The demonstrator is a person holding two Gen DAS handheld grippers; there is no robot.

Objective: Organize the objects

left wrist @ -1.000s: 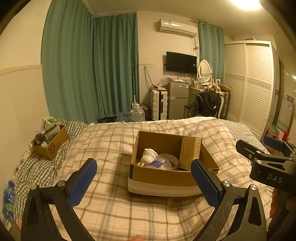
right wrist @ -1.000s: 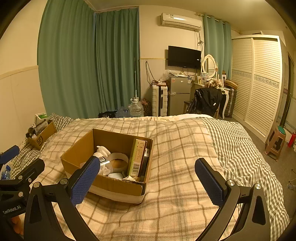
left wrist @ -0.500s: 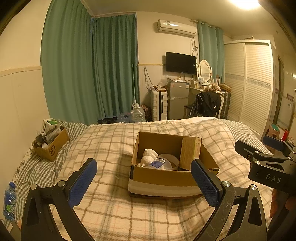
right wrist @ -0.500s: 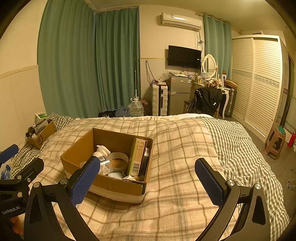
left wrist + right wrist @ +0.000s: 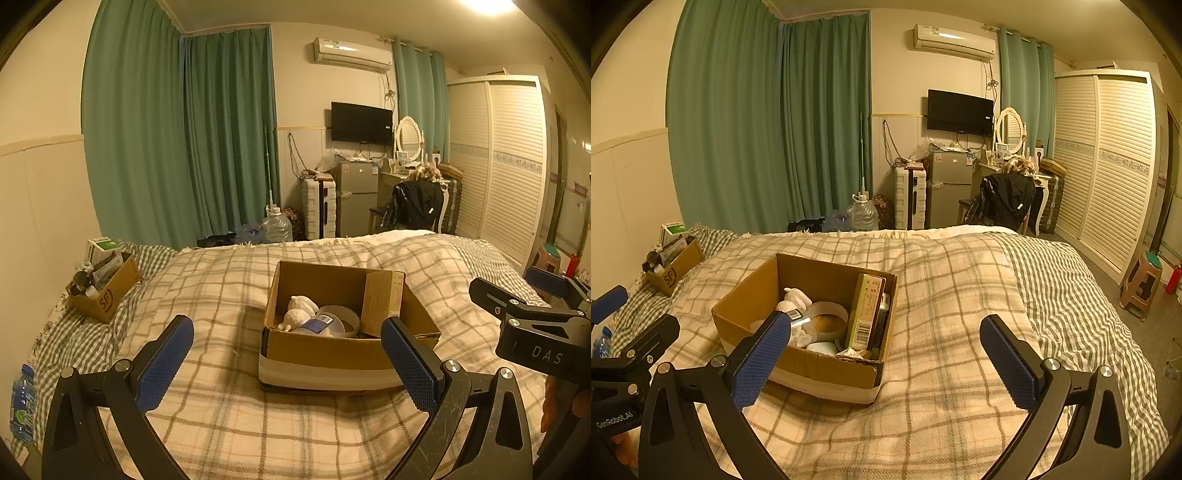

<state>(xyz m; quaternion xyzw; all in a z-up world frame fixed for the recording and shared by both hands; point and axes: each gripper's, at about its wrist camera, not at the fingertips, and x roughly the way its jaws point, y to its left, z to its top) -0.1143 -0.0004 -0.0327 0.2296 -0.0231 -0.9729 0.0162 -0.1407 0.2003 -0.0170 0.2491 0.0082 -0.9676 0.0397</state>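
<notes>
An open cardboard box [image 5: 325, 354] [image 5: 827, 363] sits on the plaid bed. Inside it lie a white soft toy [image 5: 301, 308] [image 5: 796, 297], a roll of tape [image 5: 341, 317] [image 5: 827, 319], a blue-labelled bottle [image 5: 314, 325] and an upright green carton [image 5: 866, 315]. My left gripper [image 5: 286, 363] is open and empty, held just in front of the box. My right gripper [image 5: 886, 363] is open and empty, to the right of the box; its body shows in the left wrist view [image 5: 535, 325].
A smaller cardboard box [image 5: 107, 290] [image 5: 670, 271] with bottles and items sits at the bed's left edge near the wall. A water bottle [image 5: 22, 402] lies at the left. The plaid blanket [image 5: 960, 295] spreads right of the box. A stool [image 5: 1143, 282] stands on the floor.
Both views have shifted very slightly; the grippers stay open and the boxes have not moved.
</notes>
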